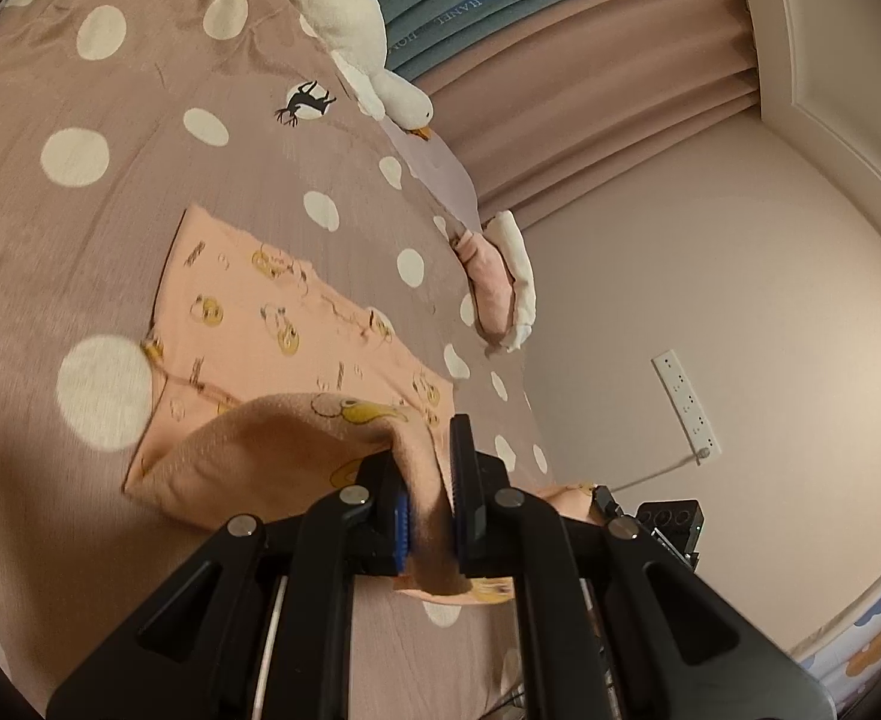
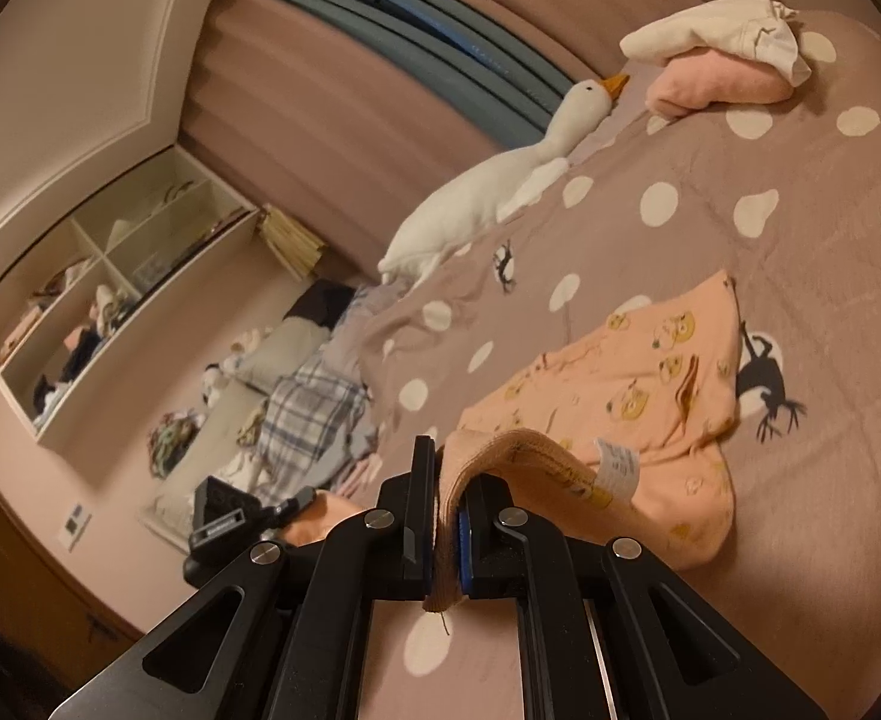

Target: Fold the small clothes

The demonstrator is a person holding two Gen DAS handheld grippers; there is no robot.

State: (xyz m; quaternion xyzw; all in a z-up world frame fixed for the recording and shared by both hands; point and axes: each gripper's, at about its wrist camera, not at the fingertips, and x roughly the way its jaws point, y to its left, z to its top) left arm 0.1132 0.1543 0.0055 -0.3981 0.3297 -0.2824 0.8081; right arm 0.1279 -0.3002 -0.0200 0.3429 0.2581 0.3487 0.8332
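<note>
Peach garment (image 1: pixel 296 324) flat on the polka-dot bed (image 1: pixel 80 192), near hem lifted at 6 o'clock. Left gripper (image 1: pixel 425 480) and right gripper (image 2: pixel 447 504) pinching it tight. Mid-fold; next, carrying hem toward 12 o'clock evenly.

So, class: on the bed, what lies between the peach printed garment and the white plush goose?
Right wrist view: only bare dotted bedspread, with a black deer print, separates garment and goose.

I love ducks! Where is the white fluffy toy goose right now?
The white plush goose with the orange beak lies on the far edge of the brown polka-dot bedspread, beside the pink curtains, its beak pointing toward the folded pink and white clothes.
</note>
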